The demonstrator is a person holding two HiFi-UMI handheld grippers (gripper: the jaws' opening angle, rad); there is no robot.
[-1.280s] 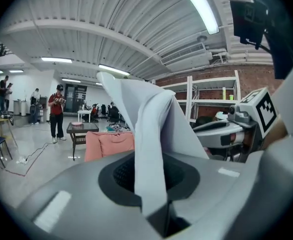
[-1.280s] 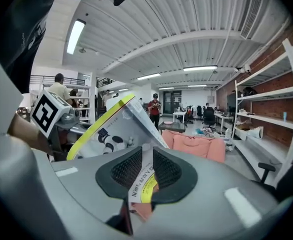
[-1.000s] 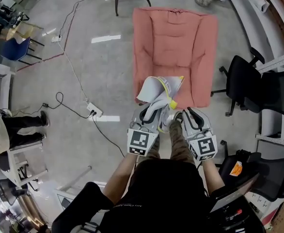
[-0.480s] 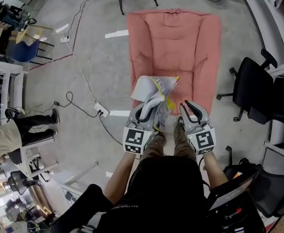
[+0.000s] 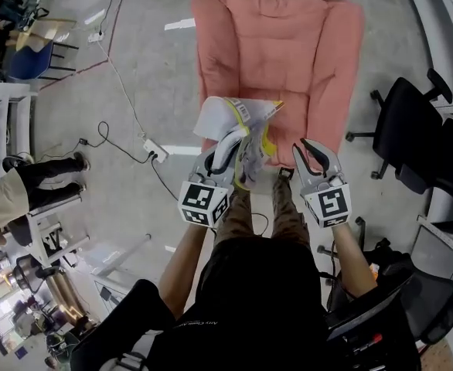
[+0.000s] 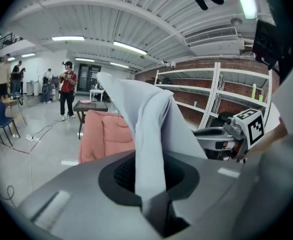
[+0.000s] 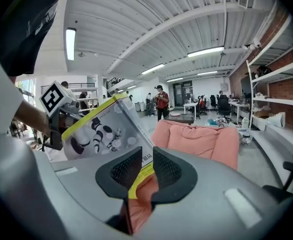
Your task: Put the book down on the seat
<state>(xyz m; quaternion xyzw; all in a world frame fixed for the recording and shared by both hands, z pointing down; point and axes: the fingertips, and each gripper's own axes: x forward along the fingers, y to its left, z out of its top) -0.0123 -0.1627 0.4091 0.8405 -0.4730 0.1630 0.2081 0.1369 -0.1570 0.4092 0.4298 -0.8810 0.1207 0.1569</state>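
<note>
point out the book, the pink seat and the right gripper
book [image 5: 225, 117], head view, open white page
pink seat [image 5: 279, 49], head view, bare cushion
right gripper [image 5: 300, 144], head view, between its fingertips

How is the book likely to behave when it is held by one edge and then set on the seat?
Probably floppy: the book bends and fans open where the left gripper pinches it. Likely light for its size, as that single pinch carries it. Its smooth-looking cover might slide, but the cushioned pink seat should stop it.
</note>
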